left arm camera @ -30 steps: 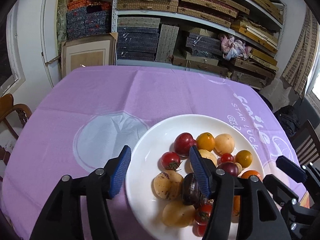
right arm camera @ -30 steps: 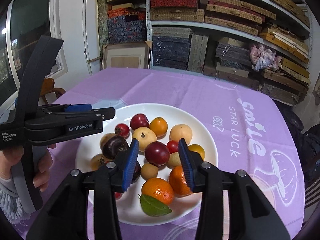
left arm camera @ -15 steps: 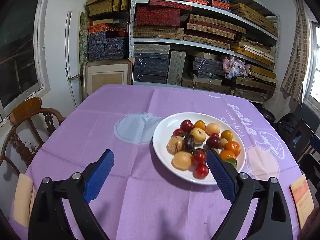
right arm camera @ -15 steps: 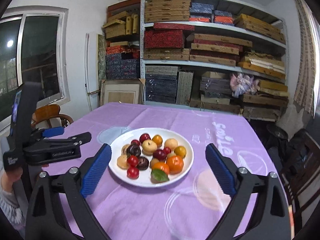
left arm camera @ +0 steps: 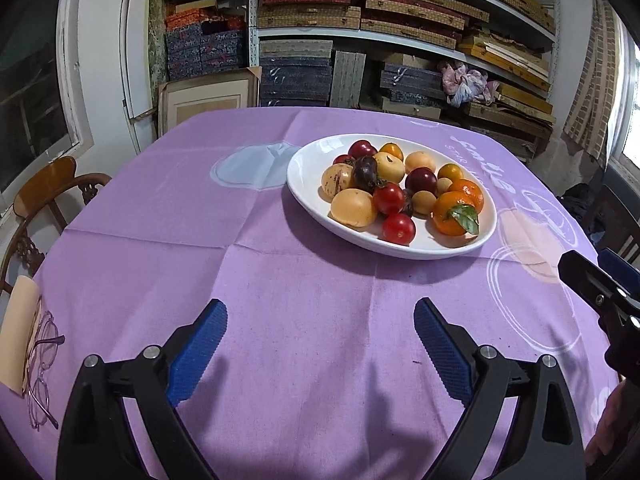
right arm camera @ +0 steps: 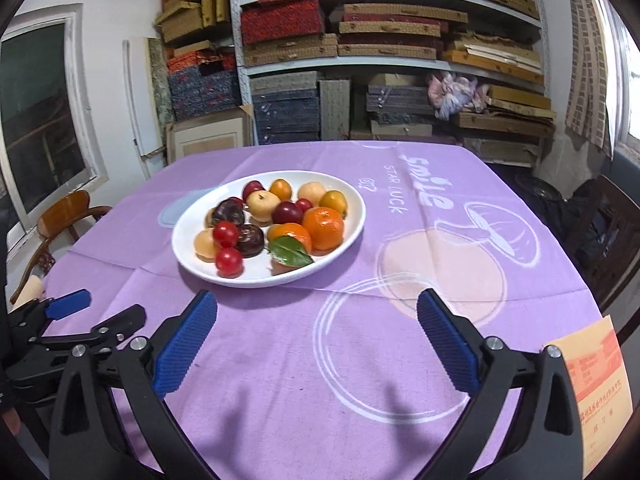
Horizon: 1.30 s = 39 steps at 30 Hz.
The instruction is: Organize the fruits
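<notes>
A white plate [left arm camera: 308, 168] [right arm camera: 356, 208] stands on the purple tablecloth and holds several fruits: red tomatoes [left arm camera: 398, 229], oranges with a green leaf [left arm camera: 450, 212] [right arm camera: 323, 227], yellow fruits [left arm camera: 353, 207], dark plums [left arm camera: 420, 181] [right arm camera: 249, 240]. My left gripper [left arm camera: 320, 344] is open and empty, low over the cloth in front of the plate. My right gripper [right arm camera: 318, 338] is open and empty, also well short of the plate. Each gripper shows at the edge of the other's view.
Glasses [left arm camera: 42, 364] on a beige booklet lie at the table's left edge. An orange printed envelope [right arm camera: 596, 384] lies at the right edge. Wooden chairs [left arm camera: 48, 188] stand to the left and right. Shelves of boxes [right arm camera: 360, 60] fill the back wall.
Both grippers pulled back from over the plate toward the near table edge and opened wide. The fruits stay on the plate.
</notes>
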Each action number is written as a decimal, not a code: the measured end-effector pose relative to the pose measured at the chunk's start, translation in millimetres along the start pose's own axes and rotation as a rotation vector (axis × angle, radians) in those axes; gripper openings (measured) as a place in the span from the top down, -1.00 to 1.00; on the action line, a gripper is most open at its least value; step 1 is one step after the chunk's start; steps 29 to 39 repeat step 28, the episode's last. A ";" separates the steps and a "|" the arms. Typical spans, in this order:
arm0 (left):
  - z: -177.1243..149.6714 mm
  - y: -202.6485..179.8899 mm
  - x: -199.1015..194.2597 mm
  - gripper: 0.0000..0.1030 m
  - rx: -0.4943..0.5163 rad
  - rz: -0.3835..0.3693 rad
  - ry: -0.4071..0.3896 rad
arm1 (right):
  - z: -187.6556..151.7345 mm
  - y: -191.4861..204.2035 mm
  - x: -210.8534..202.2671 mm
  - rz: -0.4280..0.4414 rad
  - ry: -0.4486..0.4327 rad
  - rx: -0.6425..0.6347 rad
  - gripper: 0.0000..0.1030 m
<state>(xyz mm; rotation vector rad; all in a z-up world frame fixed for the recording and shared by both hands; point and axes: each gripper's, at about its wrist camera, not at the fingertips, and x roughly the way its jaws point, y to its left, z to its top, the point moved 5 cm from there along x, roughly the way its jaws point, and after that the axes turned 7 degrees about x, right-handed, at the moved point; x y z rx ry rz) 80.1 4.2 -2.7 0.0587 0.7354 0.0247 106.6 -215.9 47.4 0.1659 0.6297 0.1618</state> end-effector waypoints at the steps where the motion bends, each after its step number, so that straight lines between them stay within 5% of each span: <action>1: 1.8 -1.0 1.9 -0.85 0.001 -0.002 -0.004 | 0.6 -1.7 3.5 -0.011 -0.001 0.005 -0.92; 18: 9.8 -24.6 17.7 -0.93 0.055 -0.071 0.003 | -7.2 -9.5 24.7 -0.046 0.012 -0.014 -0.92; 39: 9.2 -19.2 17.1 -0.93 0.042 -0.025 -0.006 | -7.4 -11.3 25.1 -0.053 0.009 -0.014 -0.92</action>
